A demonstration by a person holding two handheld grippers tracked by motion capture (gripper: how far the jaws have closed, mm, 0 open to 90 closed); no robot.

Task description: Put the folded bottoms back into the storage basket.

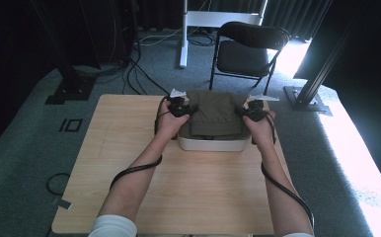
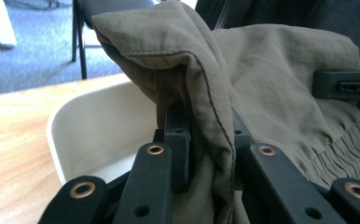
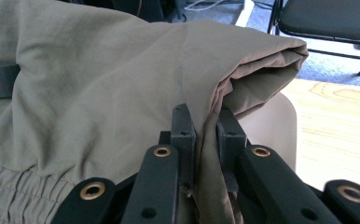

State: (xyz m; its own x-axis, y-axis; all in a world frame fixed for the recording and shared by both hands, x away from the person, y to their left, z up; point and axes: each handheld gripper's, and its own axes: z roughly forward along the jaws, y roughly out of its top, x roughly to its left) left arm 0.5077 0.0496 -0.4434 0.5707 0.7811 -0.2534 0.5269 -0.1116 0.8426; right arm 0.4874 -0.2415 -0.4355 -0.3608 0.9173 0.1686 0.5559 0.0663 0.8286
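Cloth was the matter in hand: a folded olive garment (image 1: 215, 112) was held over a white tub (image 1: 212, 144) at the far middle of the wooden table (image 1: 129, 148), its lower part seemingly already inside the walls; the left gripper (image 1: 179, 107) was clamped on the garment's left edge and the right gripper (image 1: 254, 109) on its right edge. From the left gripper view the jaws were seen closed tight on a seamed fold of the garment (image 2: 201, 84), with the tub's pale wall (image 2: 103, 126) just beside and below; from the right gripper view the jaws were likewise pinched together on a doubled layer of the garment (image 3: 122, 84), the tub's rim (image 3: 271, 121) close behind.

Lowering the bundle into the tub was judged to be the step; it would be done well if both grips were kept level with each other, so the fold was not skewed; the two edges were best brought down inside the walls rather than onto the rim; the gathered waistband part (image 2: 341, 149) was best settled first; release was best left until the cloth lay slack, lest a corner be draped over the side.
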